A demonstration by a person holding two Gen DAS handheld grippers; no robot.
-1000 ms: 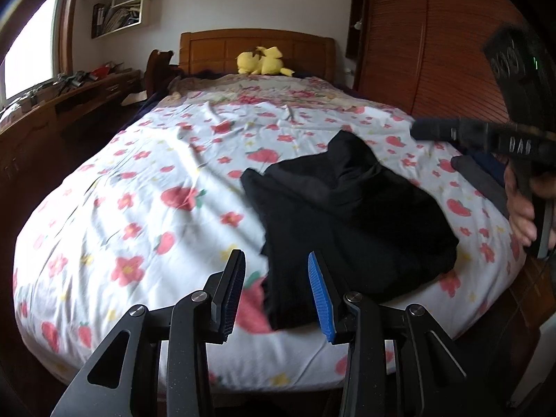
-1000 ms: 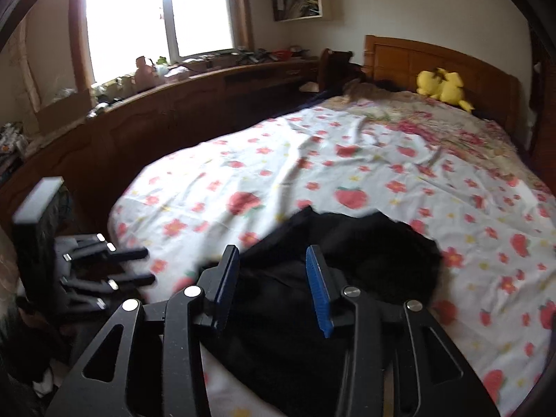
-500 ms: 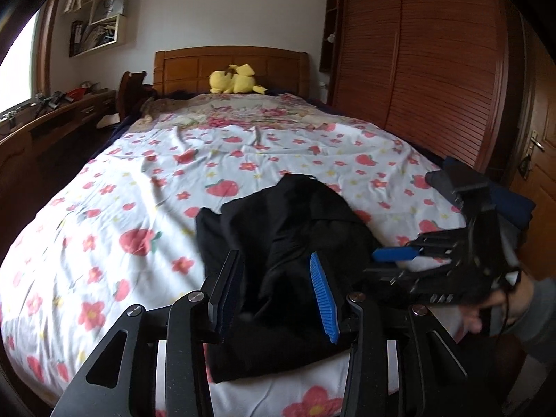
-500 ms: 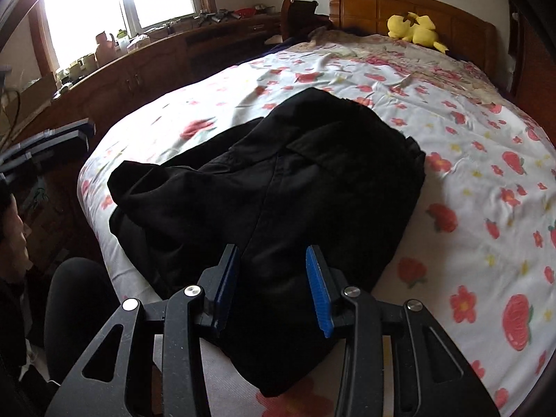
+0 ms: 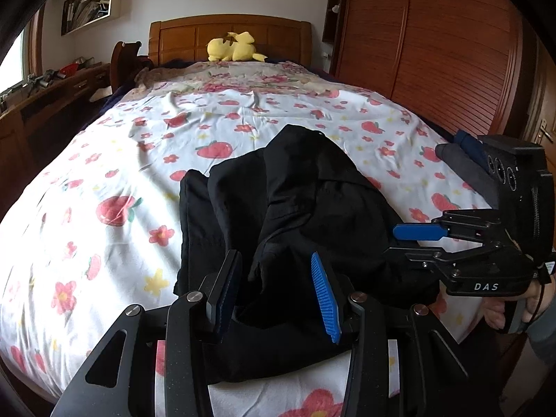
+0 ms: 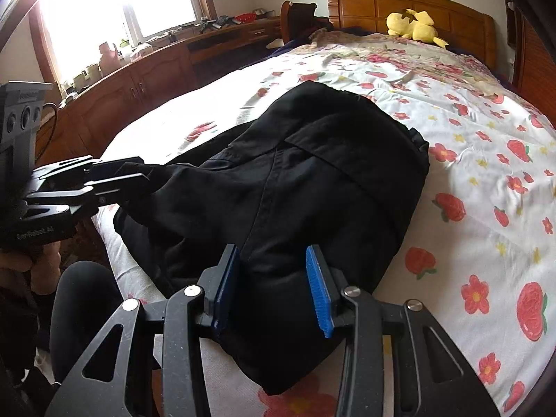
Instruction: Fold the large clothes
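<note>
One black garment, bunched and unfolded, lies on the near end of the bed, its hem at the foot edge; seams and a flap show, but whether it is a jacket or trousers cannot be told

Left gripper: jaws wide apart in its own view, fabric lying between and under the fingers; from the right wrist view a point of cloth seems lifted at its tips, so whether it grips cannot be told for sure

Right gripper: jaws wide, straddling the near edge of the garment, nothing pinched

Step in hand, as judged: the opening reach, both tools set at the near edge to take hold before spreading the cloth flat. The fold itself is not yet begun

Next move calls for: each jaw to close on a single layer at a corner or hem, then a pull apart and away to smooth the heap

Count:
- black garment, one
- grippers, two
- yellow soft toy at the headboard, one
- dark folded items at the bed's right edge, number unclear
- flowered sheet, one
- wardrobe, one
</note>
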